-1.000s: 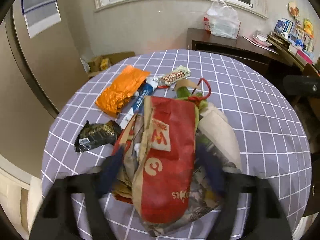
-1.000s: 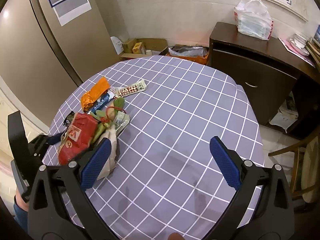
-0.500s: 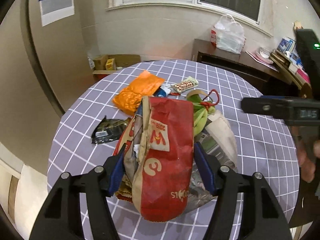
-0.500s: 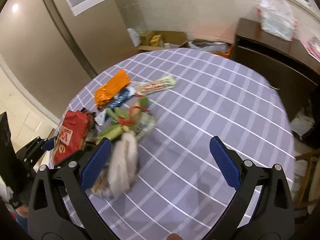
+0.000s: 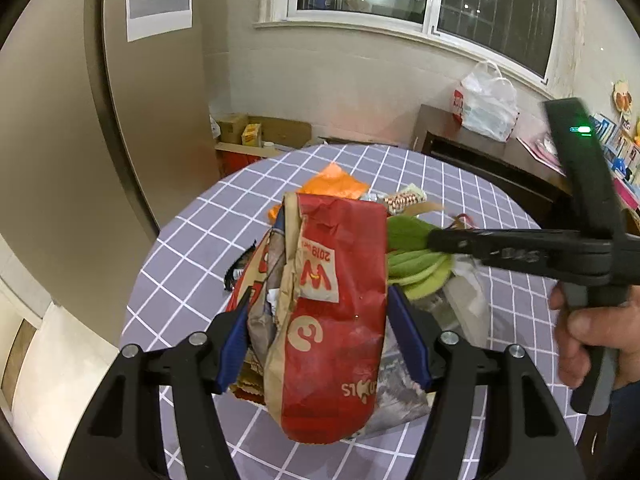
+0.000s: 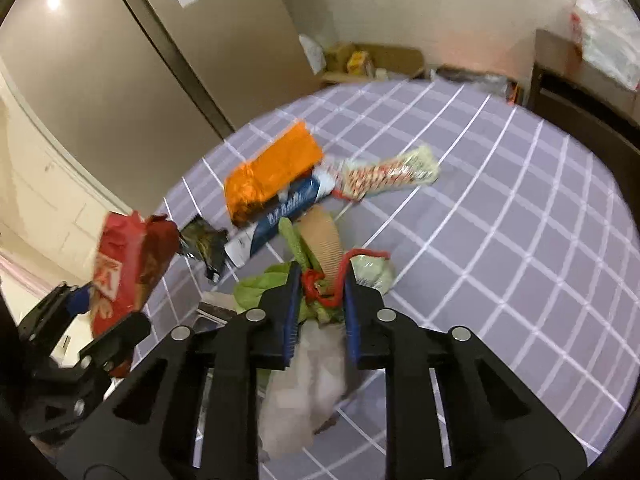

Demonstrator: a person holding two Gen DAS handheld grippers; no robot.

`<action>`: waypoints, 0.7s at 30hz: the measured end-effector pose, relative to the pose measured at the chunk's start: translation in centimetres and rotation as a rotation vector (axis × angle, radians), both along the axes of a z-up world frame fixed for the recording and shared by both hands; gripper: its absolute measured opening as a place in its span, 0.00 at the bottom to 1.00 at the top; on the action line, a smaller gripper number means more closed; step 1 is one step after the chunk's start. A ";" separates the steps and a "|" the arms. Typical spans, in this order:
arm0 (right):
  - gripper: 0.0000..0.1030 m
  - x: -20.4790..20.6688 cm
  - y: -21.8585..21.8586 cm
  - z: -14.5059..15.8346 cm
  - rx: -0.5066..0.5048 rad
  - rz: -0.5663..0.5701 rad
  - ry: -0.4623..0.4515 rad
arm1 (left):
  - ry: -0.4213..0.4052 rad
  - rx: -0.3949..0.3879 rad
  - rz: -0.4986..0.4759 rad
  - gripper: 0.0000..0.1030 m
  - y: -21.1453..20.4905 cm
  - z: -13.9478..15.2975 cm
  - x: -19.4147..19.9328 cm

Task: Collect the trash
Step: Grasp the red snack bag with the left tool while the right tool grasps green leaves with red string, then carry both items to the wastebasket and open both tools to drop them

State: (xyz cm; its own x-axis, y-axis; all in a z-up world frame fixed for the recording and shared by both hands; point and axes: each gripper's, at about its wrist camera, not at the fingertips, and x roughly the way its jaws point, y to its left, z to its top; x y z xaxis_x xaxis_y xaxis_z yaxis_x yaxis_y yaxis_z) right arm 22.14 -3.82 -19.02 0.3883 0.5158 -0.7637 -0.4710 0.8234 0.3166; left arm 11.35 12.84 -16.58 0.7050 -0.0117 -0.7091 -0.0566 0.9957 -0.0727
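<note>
My left gripper point(image 5: 320, 332) is shut on a crumpled red paper bag point(image 5: 332, 312) and holds it above the checked table point(image 5: 192, 240). The bag also shows in the right wrist view point(image 6: 124, 264). My right gripper point(image 6: 320, 304) is shut on a bundle of green leaves tied with red string point(image 6: 320, 288), with a pale plastic bag point(image 6: 308, 384) under it. The right gripper also shows in the left wrist view point(image 5: 440, 240) among the leaves point(image 5: 416, 272). An orange foil wrapper point(image 6: 272, 172), a blue-white wrapper point(image 6: 284, 216), a dark wrapper point(image 6: 204, 244) and a red-white snack packet point(image 6: 384, 172) lie on the table.
The round table point(image 6: 520, 240) has a purple checked cloth. A dark wooden sideboard point(image 5: 480, 160) with a white plastic bag point(image 5: 486, 102) stands behind it. Cardboard boxes point(image 5: 256, 136) sit on the floor by the wall. A tall beige fridge point(image 5: 80, 140) stands at the left.
My right gripper has moved in from open to shut on the green leaf bundle. My left gripper has lifted the red bag higher off the table.
</note>
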 end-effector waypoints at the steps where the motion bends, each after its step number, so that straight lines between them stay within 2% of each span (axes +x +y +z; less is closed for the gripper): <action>1: 0.19 -0.2 -0.7 0.7 0.010 -0.013 -0.016 | -0.006 -0.002 0.000 0.62 0.0 0.3 0.1; 11: 0.19 -1.1 -8.3 4.7 0.101 -0.127 -0.076 | -0.071 -0.012 -0.035 0.62 -2.6 2.8 1.3; 21: 0.19 -2.7 -14.8 6.9 0.131 -0.234 -0.126 | -0.113 -0.014 -0.144 0.62 -8.0 5.0 2.2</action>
